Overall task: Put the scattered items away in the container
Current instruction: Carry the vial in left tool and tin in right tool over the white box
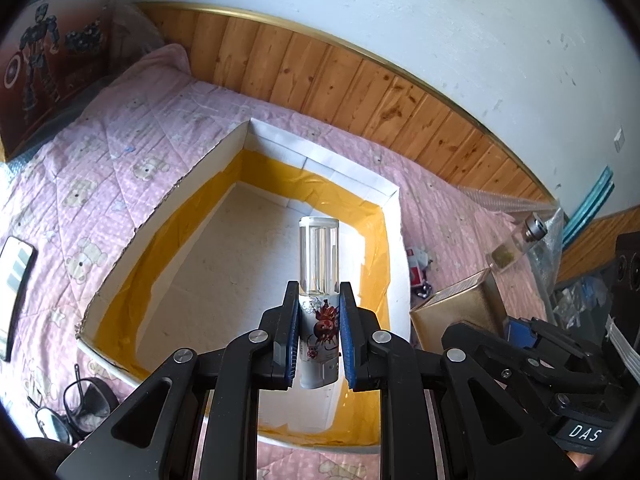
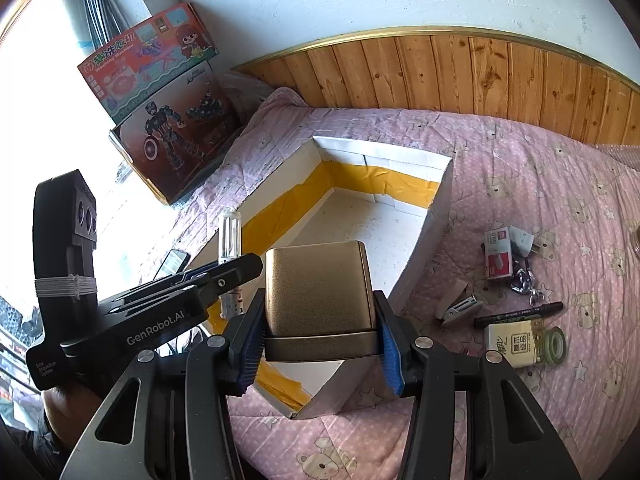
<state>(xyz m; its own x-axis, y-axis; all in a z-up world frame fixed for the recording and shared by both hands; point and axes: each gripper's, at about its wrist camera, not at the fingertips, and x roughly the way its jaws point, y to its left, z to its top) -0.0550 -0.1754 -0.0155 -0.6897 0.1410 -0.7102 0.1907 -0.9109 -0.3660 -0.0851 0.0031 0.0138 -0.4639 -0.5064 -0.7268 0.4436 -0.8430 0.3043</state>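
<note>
My left gripper (image 1: 319, 312) is shut on a white bottle with a clear cap (image 1: 319, 276) and holds it upright above the open cardboard box (image 1: 394, 216) lined with yellow tape. My right gripper (image 2: 320, 340) is shut on a gold tin (image 2: 318, 292) and holds it over the box's near right corner (image 2: 438, 200). The tin also shows in the left wrist view (image 1: 456, 312). The left gripper with the bottle (image 2: 229, 236) shows at the left of the right wrist view. The box is empty inside.
On the pink quilt right of the box lie a red-and-white pack (image 2: 498, 254), a plug (image 2: 526, 240), a chain (image 2: 524, 282), a stapler (image 2: 460, 306), a black marker (image 2: 518, 314), a tissue pack (image 2: 514, 342) and a tape roll (image 2: 556, 344). Glasses (image 1: 76, 412) and a phone (image 1: 14, 288) lie left of it. Toy boxes (image 2: 172, 136) stand at the back left.
</note>
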